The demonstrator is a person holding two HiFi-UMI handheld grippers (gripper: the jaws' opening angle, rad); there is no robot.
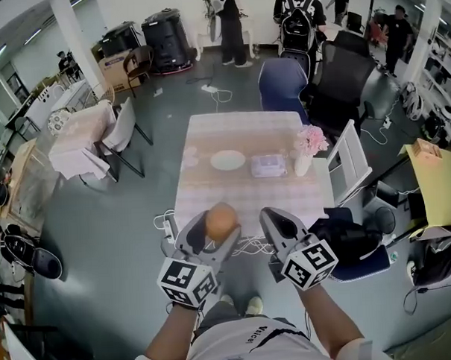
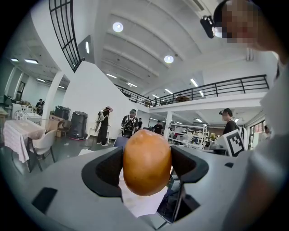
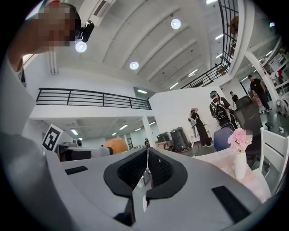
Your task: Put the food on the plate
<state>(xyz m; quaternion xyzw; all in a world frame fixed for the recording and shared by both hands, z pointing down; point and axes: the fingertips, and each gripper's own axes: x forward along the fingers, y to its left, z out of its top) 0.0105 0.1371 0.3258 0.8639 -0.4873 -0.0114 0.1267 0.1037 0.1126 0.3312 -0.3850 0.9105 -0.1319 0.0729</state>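
The left gripper (image 1: 217, 232) clamps the orange-brown round food (image 1: 221, 220) short of the table (image 1: 204, 195), the right gripper (image 1: 280, 227) is closed and empty, and the white plate (image 1: 228, 160) is bare, so placing remains.

A big open lab hall: grey floor (image 1: 100, 218), railed mezzanine (image 2: 212, 88), office chairs (image 1: 344, 81) far right, boxes (image 1: 114, 67) far left, a cloth-covered bench (image 1: 211, 191) staged mid-floor.

Grey floor (image 1: 116, 240), scattered chairs (image 1: 126, 131)
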